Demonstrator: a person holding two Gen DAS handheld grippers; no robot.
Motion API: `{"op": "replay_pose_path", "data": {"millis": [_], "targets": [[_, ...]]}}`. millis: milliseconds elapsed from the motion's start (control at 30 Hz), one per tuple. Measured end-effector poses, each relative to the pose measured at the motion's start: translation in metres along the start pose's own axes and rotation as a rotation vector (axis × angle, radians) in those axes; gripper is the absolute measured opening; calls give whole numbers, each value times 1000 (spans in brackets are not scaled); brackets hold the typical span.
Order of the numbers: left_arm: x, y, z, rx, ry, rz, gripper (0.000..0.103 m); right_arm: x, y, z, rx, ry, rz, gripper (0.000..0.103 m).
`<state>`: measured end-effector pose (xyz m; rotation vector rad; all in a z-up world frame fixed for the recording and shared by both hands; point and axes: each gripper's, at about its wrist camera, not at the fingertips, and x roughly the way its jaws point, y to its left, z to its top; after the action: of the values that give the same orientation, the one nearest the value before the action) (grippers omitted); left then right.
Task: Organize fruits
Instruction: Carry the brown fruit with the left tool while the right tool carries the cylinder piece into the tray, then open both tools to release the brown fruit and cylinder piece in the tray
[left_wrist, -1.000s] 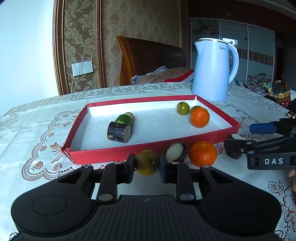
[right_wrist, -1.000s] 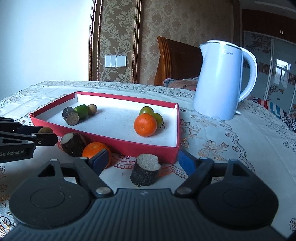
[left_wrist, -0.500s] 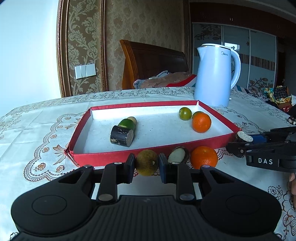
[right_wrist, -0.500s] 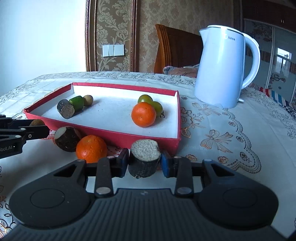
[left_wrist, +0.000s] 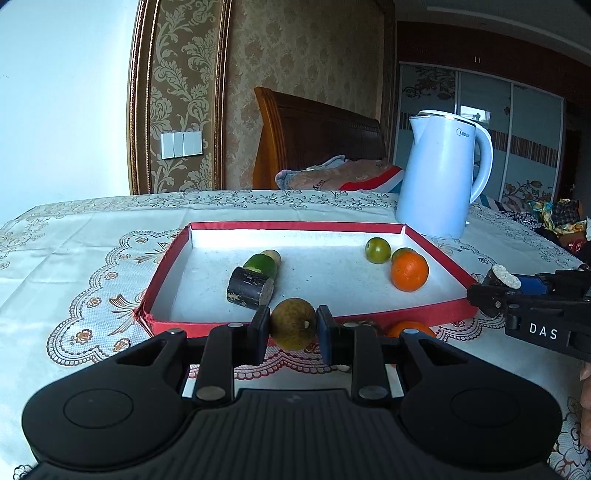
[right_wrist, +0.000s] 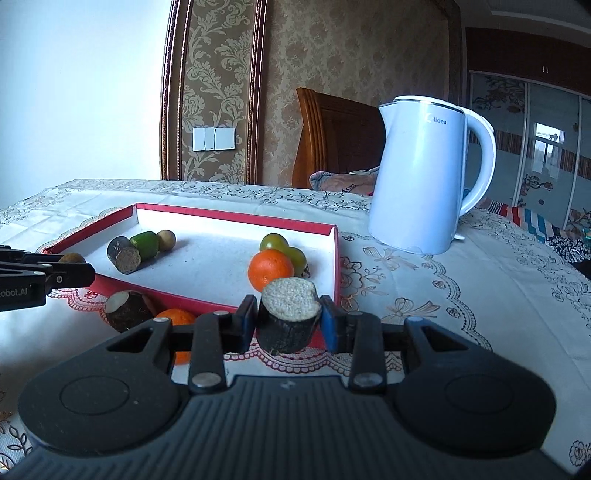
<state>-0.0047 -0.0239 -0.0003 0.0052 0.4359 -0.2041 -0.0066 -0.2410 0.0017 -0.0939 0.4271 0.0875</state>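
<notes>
Presently: embroidered tablecloth (left_wrist: 92, 266) — red tray (left_wrist: 166, 258) central, white kettle (right_wrist: 417, 177) by its far right corner; left gripper (left_wrist: 291, 330) clamps brown fruit (left_wrist: 292, 323), right gripper (right_wrist: 288, 325) dark cane stub (right_wrist: 288, 317); damask-papered wall (left_wrist: 303, 55) behind.

Brown fruit (left_wrist: 293, 324) and dark sugarcane stub (right_wrist: 288, 319) clamped, raised.

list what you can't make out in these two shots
- Left wrist view: the orange outside the red tray shows only a sliver; the left gripper and the brown fruit it clamps hide the rest.
- Right wrist view: the same orange is half covered by the right gripper, which clamps a dark cut stalk piece.
- Right wrist view: the lettering on the left gripper is cut off by the frame edge.
</notes>
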Motion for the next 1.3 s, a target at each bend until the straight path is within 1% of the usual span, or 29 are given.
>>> {"op": "replay_pose_path", "data": {"millis": [167,367,633,767,1300], "targets": [[10,-2,10,0,-5,51,26,13,7,10,-30,4,-7,34],[27,-5,21,-3,10,85,26,35,9,18,-28,39,-12,34],[41,-5,24,-4,41,108,26,54,9,20,-22,92,2,33],[48,-3,24,-17,62,107,26,58,10,22,-29,91,-5,33],[63,-5,27,-12,100,127,26,80,11,27,-47,122,-21,33]]}}
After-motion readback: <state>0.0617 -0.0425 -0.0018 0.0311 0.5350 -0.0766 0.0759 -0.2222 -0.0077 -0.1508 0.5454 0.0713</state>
